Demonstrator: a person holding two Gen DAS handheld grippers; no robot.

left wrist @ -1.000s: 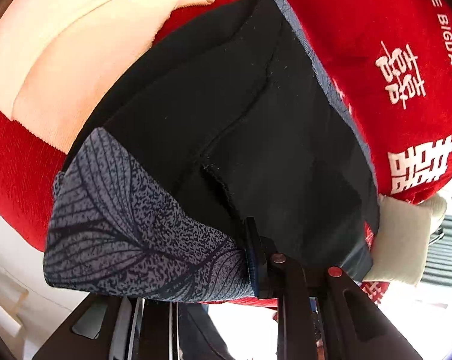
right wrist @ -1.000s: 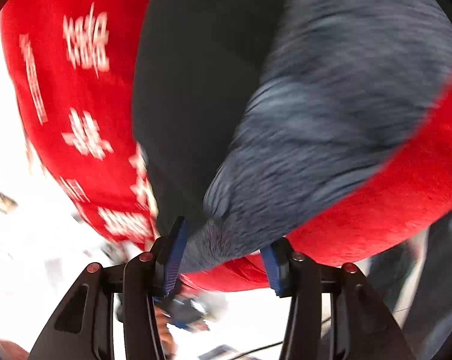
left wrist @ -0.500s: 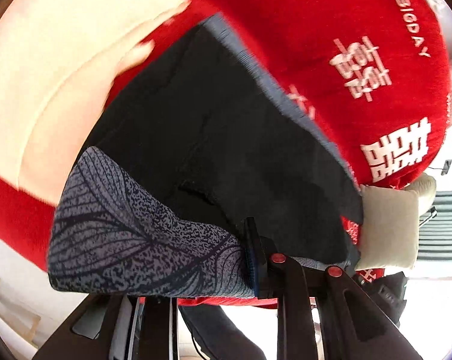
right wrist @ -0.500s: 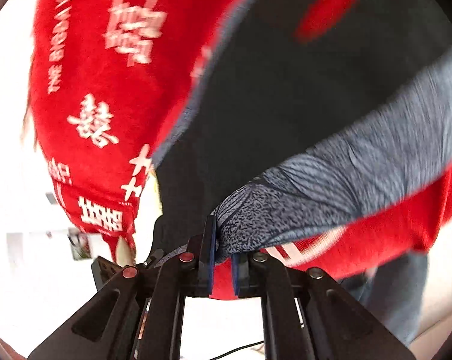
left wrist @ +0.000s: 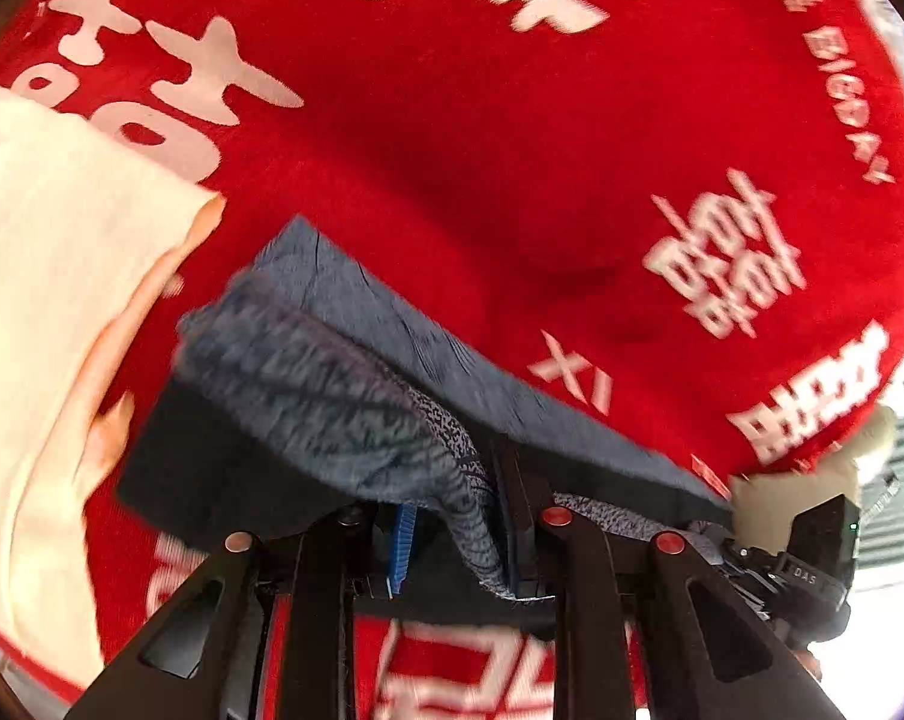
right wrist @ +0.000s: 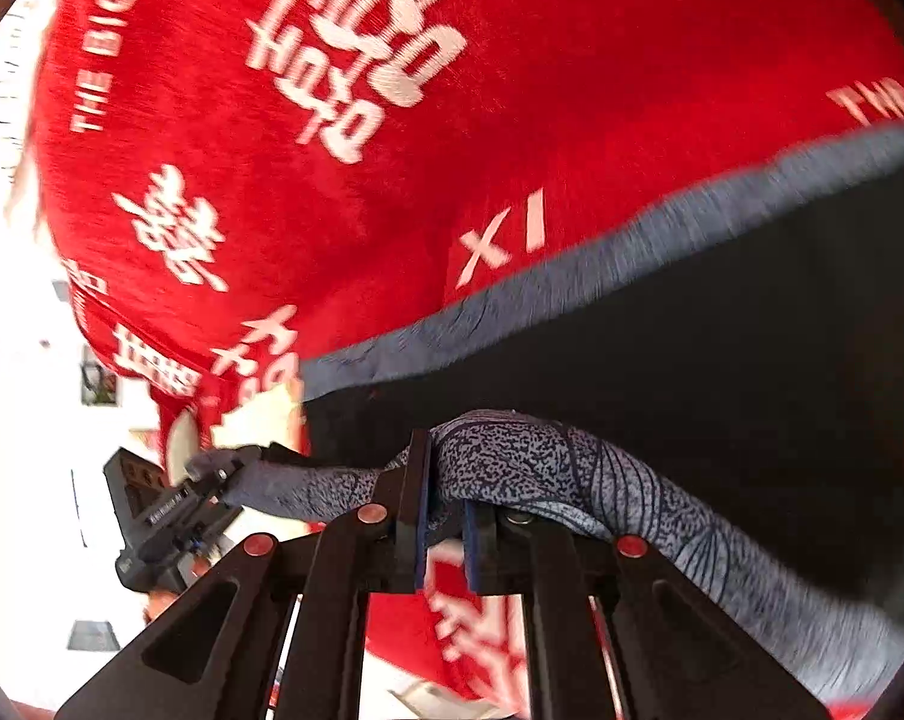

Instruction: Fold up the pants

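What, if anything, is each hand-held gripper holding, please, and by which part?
Both pinch the pants by bunched patterned hem fabric: the left hand-held gripper and the right hand-held gripper.

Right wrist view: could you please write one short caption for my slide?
Right tool shut on the patterned grey pants above a red blanket with white lettering; the left tool grips the same edge.
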